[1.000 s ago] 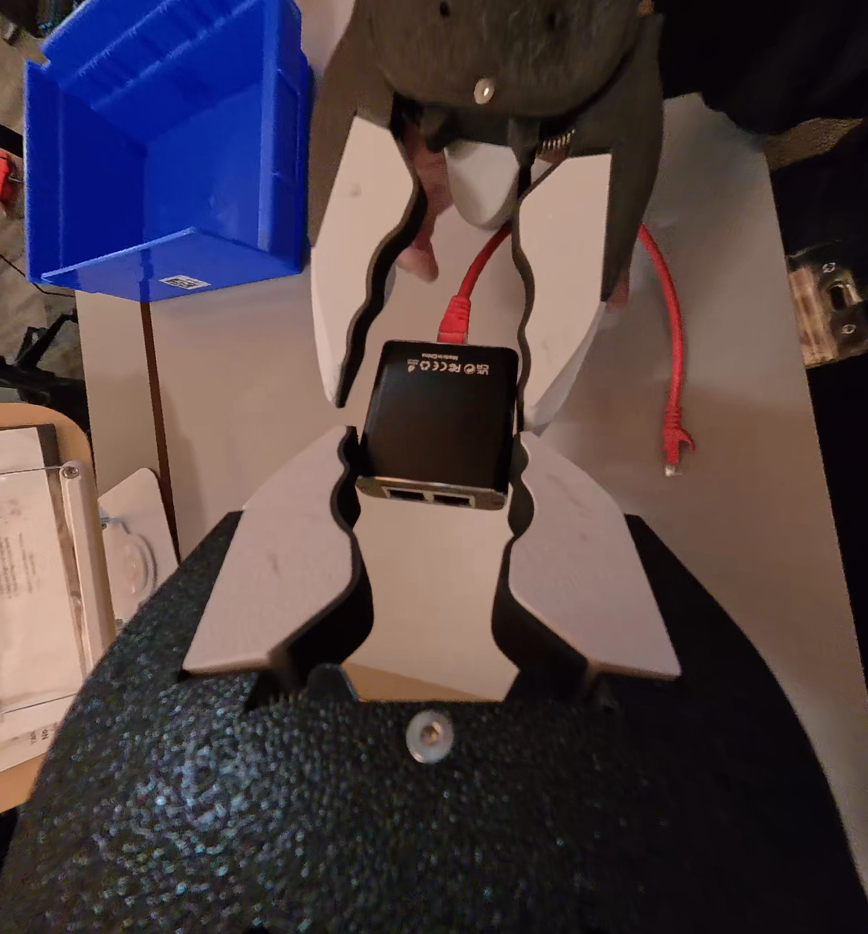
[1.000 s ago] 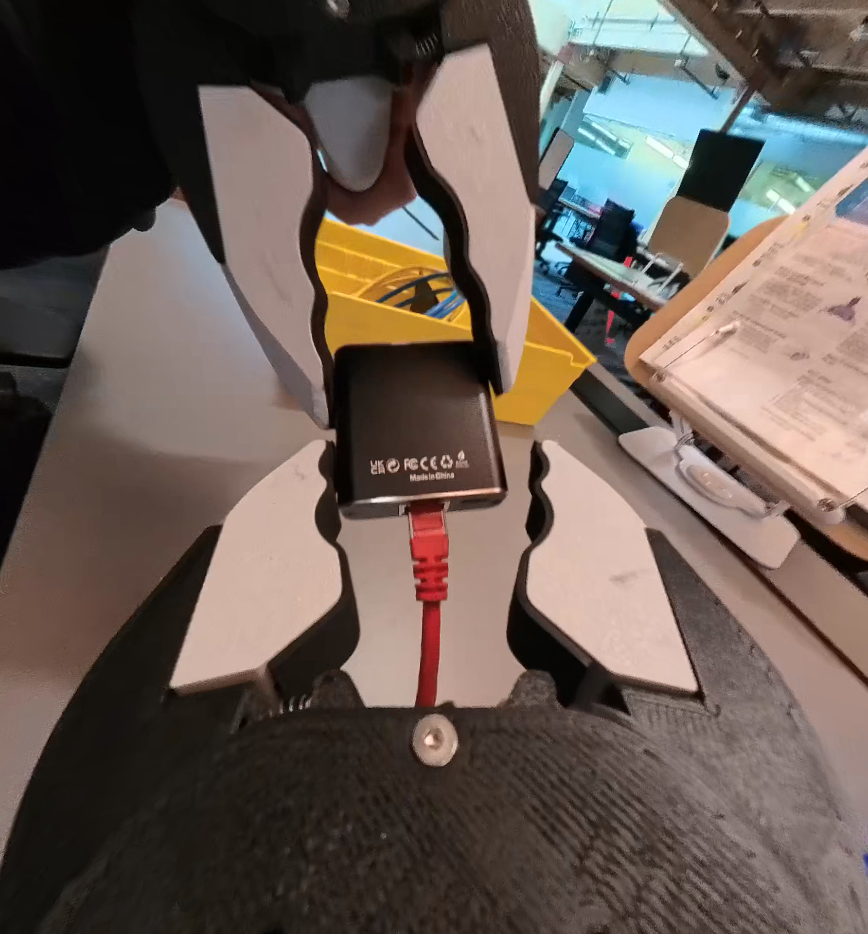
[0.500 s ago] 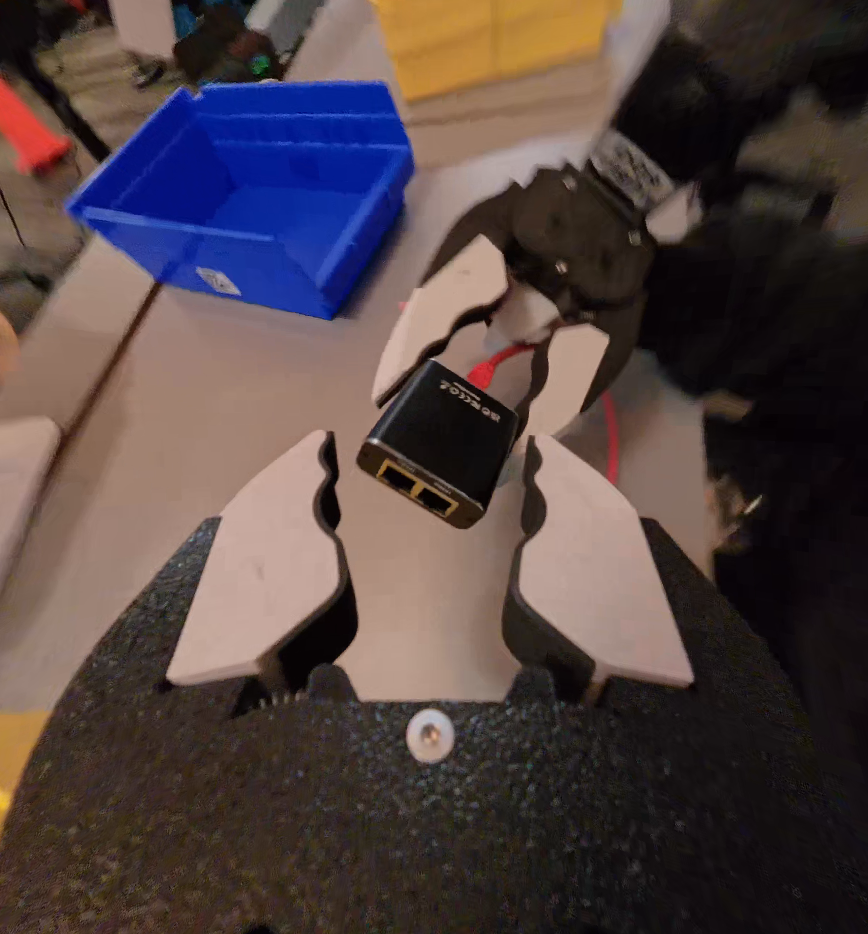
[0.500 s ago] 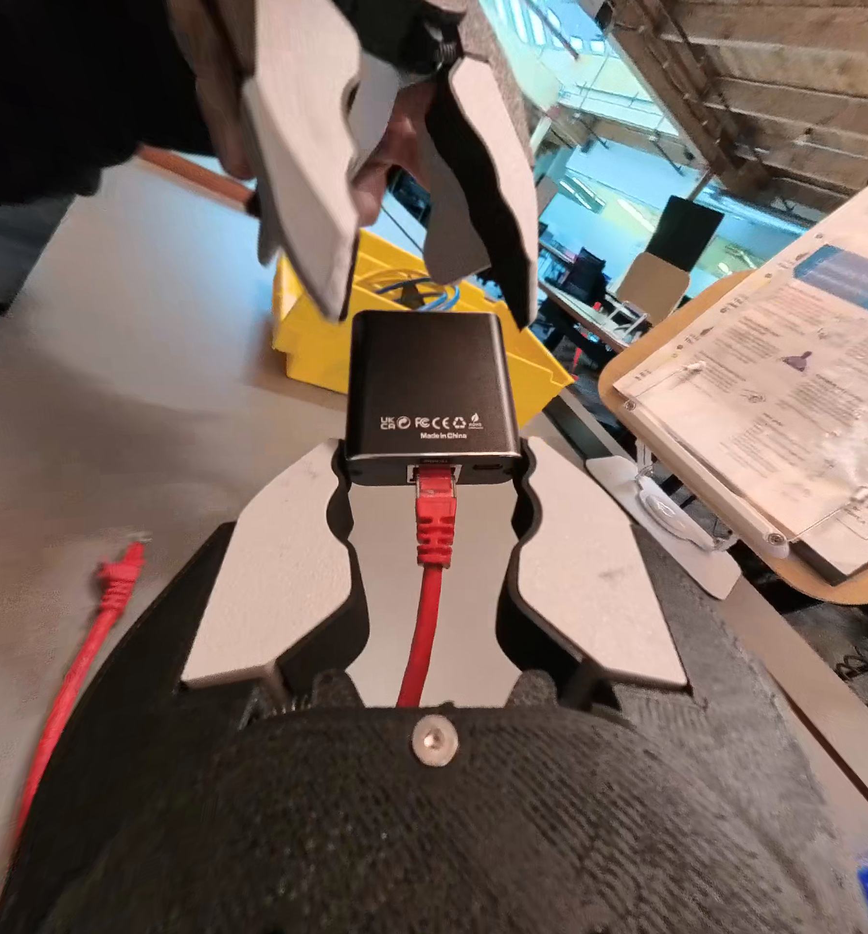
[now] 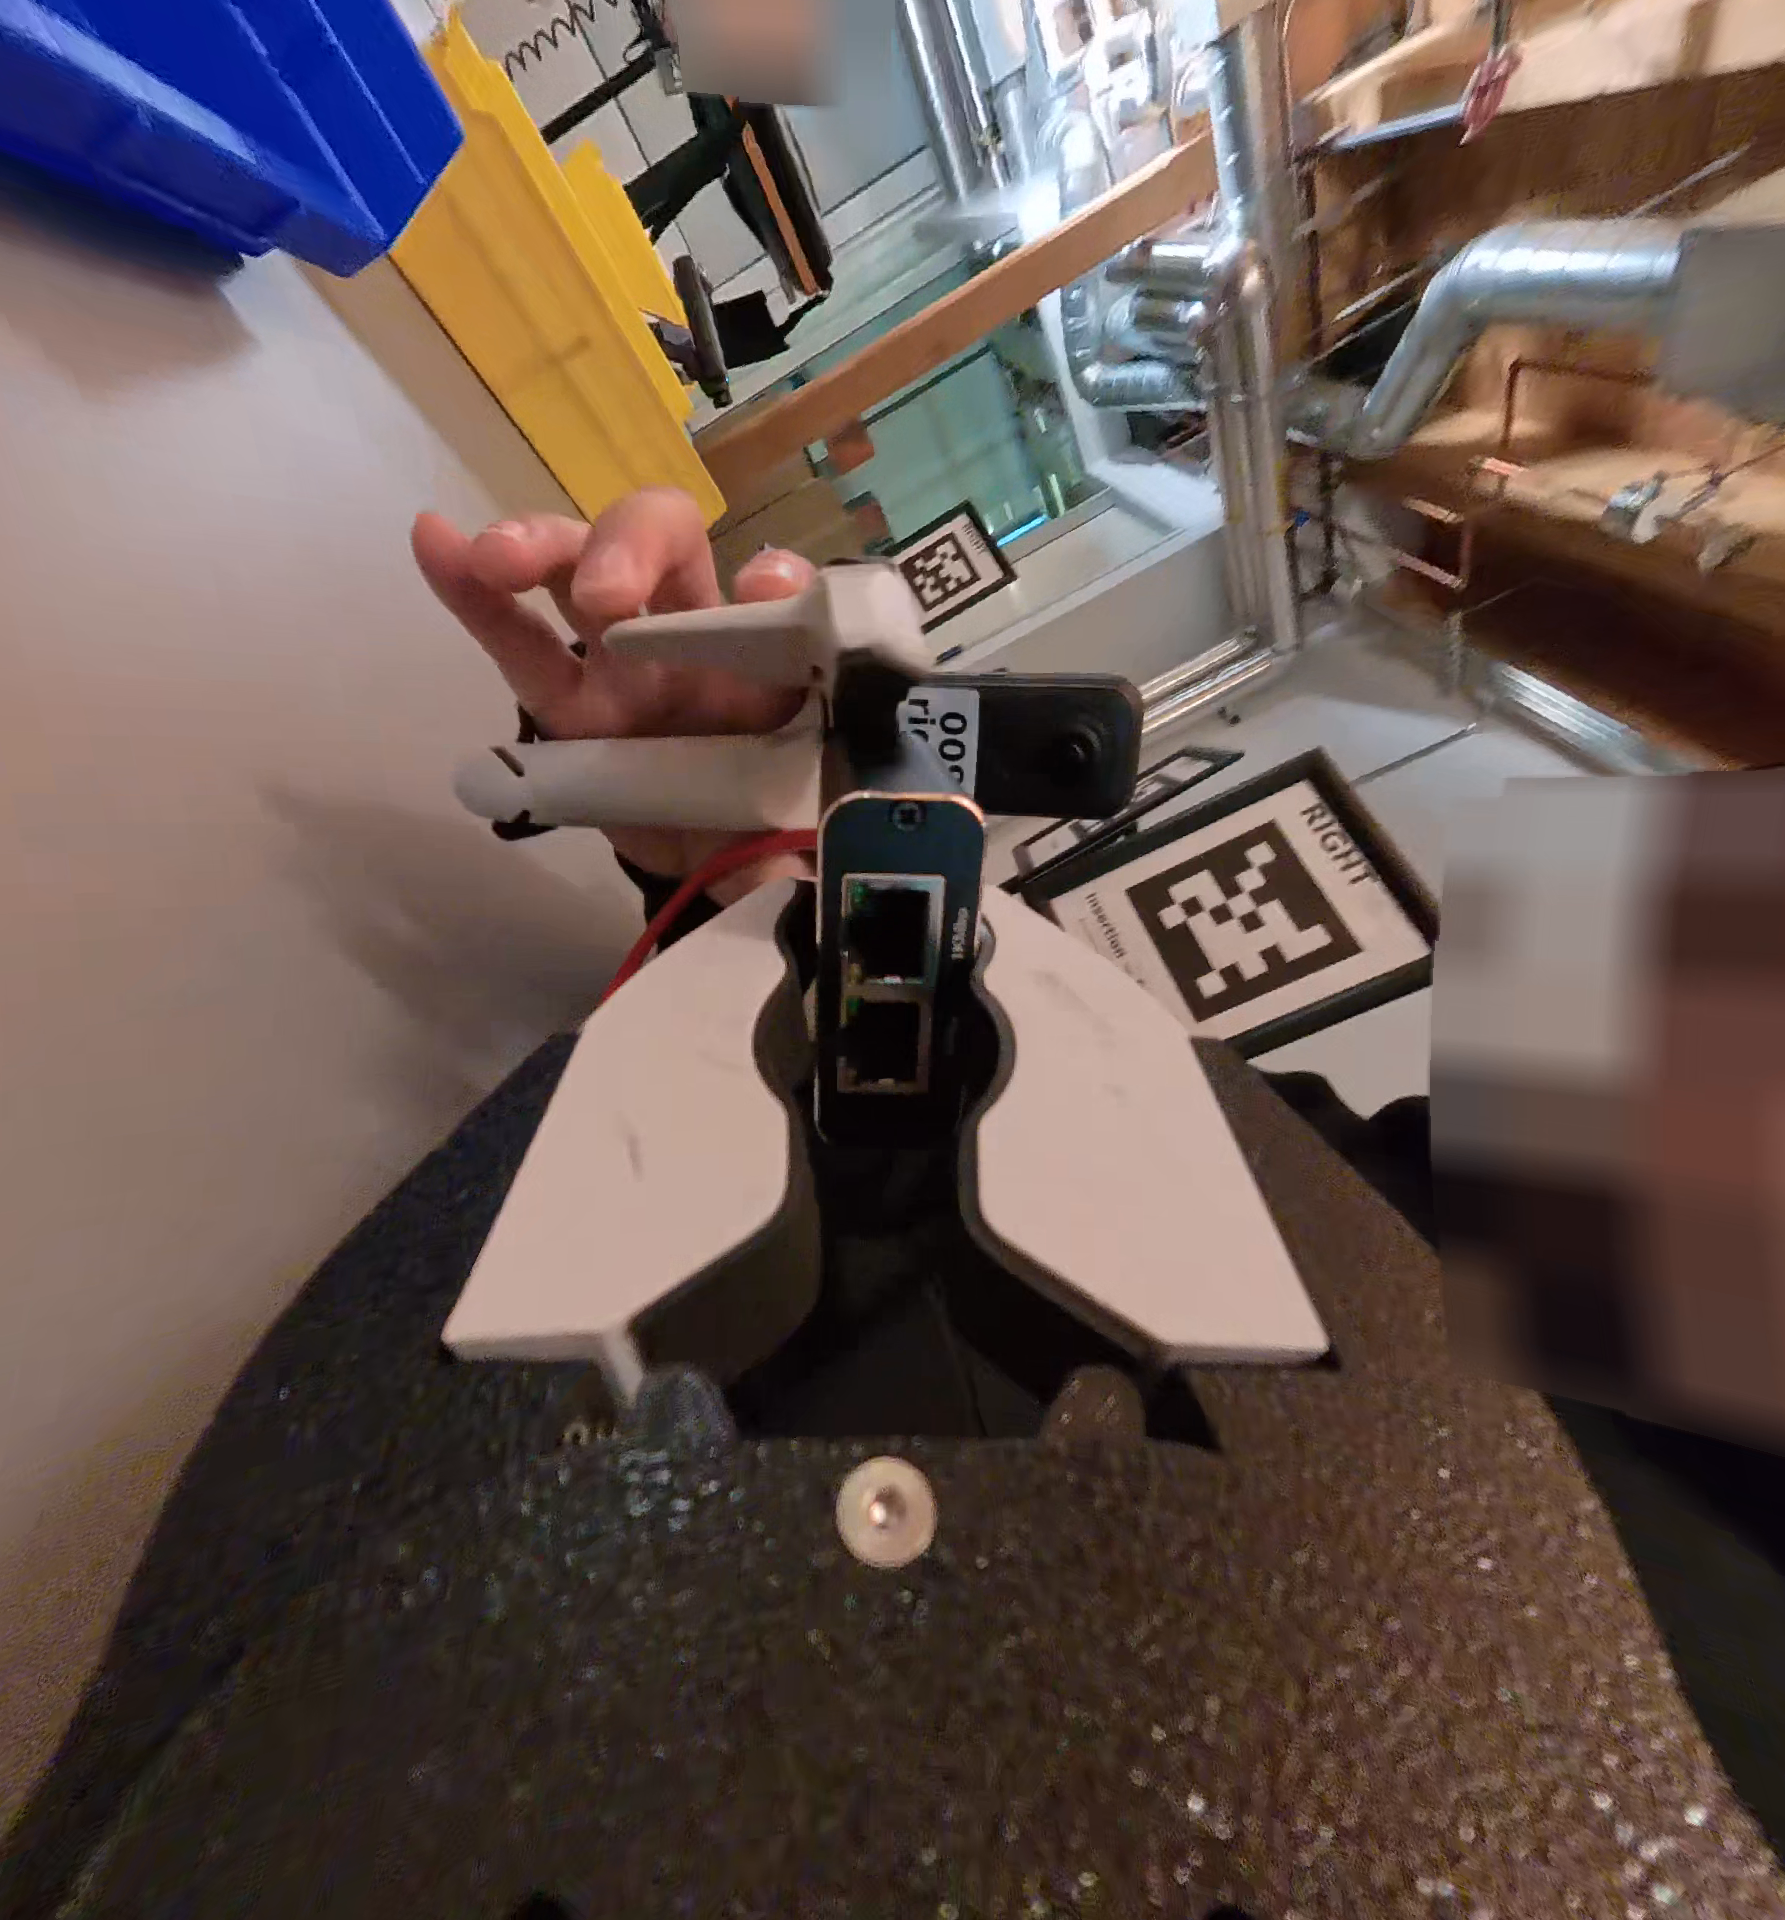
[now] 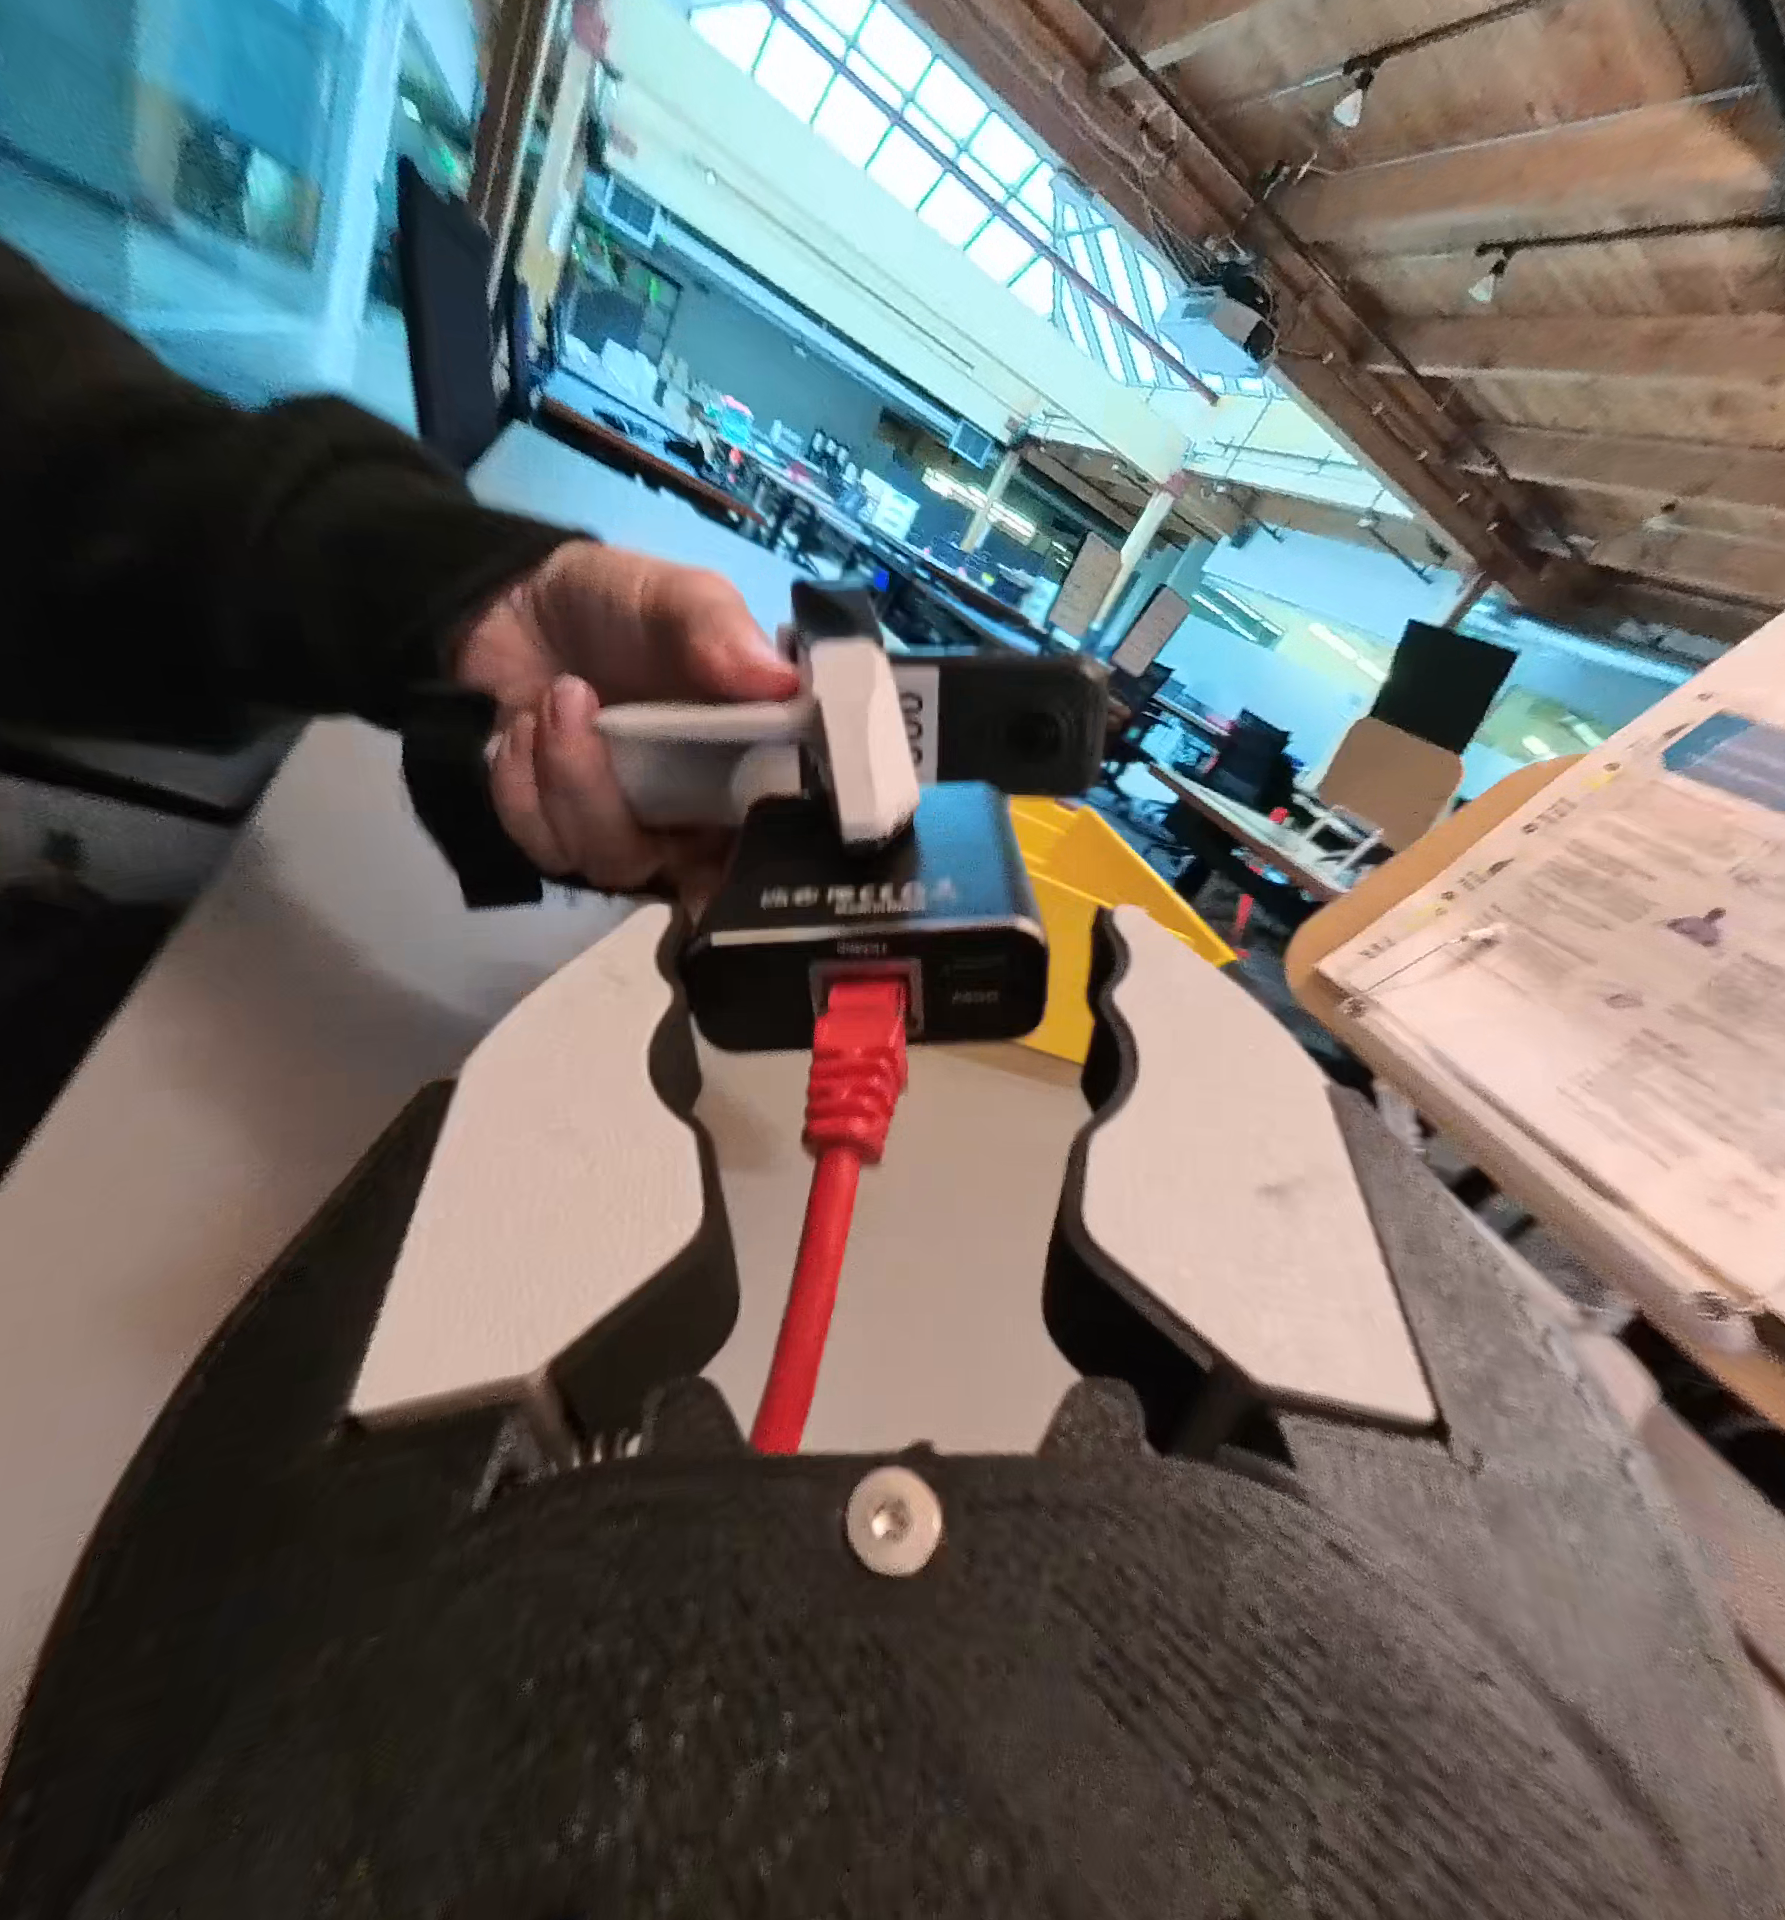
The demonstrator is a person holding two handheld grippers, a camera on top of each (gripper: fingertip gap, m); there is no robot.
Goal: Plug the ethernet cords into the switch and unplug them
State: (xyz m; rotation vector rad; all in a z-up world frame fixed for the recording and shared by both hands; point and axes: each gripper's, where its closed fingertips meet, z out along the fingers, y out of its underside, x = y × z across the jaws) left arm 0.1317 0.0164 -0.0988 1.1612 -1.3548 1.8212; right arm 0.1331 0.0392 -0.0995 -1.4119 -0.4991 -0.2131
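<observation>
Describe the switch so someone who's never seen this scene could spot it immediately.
Find the pale grey tabletop, then its yellow plastic bin. Before the bin is a small black rectangular switch box, the only thing with a red ethernet cord plugged in.

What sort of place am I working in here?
Probably an open workshop or lab in an industrial building: rows of cluttered workbenches, exposed metal ducts and stacked plastic parts bins.

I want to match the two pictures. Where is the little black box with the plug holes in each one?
Left wrist view: the switch is at the centre, standing on edge, two empty ports facing the camera.
Right wrist view: centre, red cord plugged in.
Shared landmark: the yellow bin.
</observation>
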